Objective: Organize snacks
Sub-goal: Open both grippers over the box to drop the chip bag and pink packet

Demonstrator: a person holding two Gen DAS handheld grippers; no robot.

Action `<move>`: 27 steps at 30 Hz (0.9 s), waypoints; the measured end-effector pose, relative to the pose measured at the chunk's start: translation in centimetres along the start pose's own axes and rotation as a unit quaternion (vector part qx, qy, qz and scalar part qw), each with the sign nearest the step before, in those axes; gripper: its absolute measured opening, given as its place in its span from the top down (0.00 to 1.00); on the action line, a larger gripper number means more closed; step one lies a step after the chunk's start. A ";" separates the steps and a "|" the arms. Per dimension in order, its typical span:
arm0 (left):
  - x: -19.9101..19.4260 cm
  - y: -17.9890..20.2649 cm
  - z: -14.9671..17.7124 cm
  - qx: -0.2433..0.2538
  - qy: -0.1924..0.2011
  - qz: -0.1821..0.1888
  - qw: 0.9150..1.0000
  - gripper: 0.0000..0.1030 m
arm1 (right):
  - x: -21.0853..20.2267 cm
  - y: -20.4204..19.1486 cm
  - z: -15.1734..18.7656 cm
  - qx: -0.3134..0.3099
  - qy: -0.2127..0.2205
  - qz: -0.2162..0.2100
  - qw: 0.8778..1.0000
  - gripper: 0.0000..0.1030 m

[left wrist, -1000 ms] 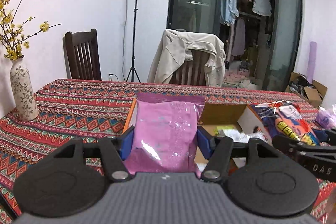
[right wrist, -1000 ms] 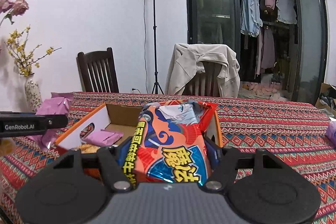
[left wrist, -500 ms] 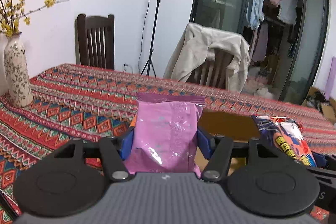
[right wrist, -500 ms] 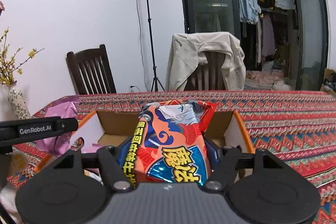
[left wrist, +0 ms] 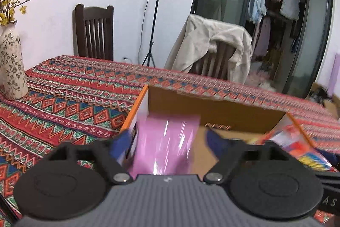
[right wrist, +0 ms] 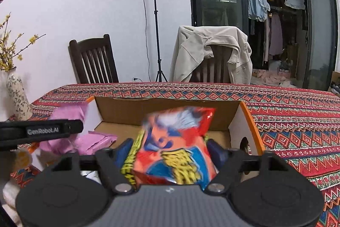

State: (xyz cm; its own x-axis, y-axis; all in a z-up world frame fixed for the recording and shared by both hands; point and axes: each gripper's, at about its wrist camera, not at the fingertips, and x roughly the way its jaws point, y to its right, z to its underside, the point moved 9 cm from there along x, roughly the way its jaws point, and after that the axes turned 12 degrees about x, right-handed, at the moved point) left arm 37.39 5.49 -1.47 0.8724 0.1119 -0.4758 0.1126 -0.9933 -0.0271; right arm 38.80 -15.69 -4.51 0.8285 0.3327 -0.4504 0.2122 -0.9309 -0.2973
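Through the left wrist camera we see our left gripper (left wrist: 167, 137) with its blue pads spread wider than the pink snack packet (left wrist: 165, 148) between them; gaps show on both sides, so we judge the packet released, or nearly so, blurred as it hangs over the near left corner of the cardboard box (left wrist: 212, 107). The packet looks light, soft and glossy, a slippery film pouch that crumples instead of resisting. We would take such a pouch across its flat body, near the sealed edge, where the film bunches least. The box sits on a patterned tablecloth (left wrist: 63, 103), with a flowered vase (left wrist: 11, 69) standing well apart at the left edge. Behind the table stand a wooden chair (left wrist: 93, 33) and another chair draped with a beige jacket (left wrist: 212, 46).

Through the right wrist camera, our right gripper (right wrist: 170, 148) has its pads set apart at the sides of the orange snack bag (right wrist: 176, 146), which is blurred; we cannot tell whether they grip it. It hangs above the middle of the box. This bag looks puffier, likely air-filled and crushable, so a gentle hold suits it. Inside the box, at its left, lies another pink packet (right wrist: 95, 142). A light stand (right wrist: 155, 20) rises by the white wall, beside a dark glass-doored wardrobe (right wrist: 265, 20) hung with clothes.
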 end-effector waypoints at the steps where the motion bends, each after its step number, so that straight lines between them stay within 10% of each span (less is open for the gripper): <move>1: -0.4 -0.1 -0.1 -0.002 0.008 -0.003 1.000 0.01 | -0.3 0.2 -0.1 0.003 0.002 -0.002 1.000 0.11; 3: -1.2 -0.2 -0.4 -0.001 0.026 -0.014 1.000 0.00 | -0.6 0.6 -0.3 0.012 0.006 -0.002 1.000 0.00; 27: -7.0 -1.1 -0.7 -0.001 0.054 -0.013 0.998 0.00 | -8.0 0.7 -0.7 0.018 0.056 -0.024 0.998 0.00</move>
State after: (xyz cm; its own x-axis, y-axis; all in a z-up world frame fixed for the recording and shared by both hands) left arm 31.52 5.80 2.53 0.9157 0.1397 -0.3768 0.1358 -0.9900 -0.0370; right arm 32.64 -19.11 -0.50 0.8708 0.3557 -0.3395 0.2353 -0.9077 -0.3476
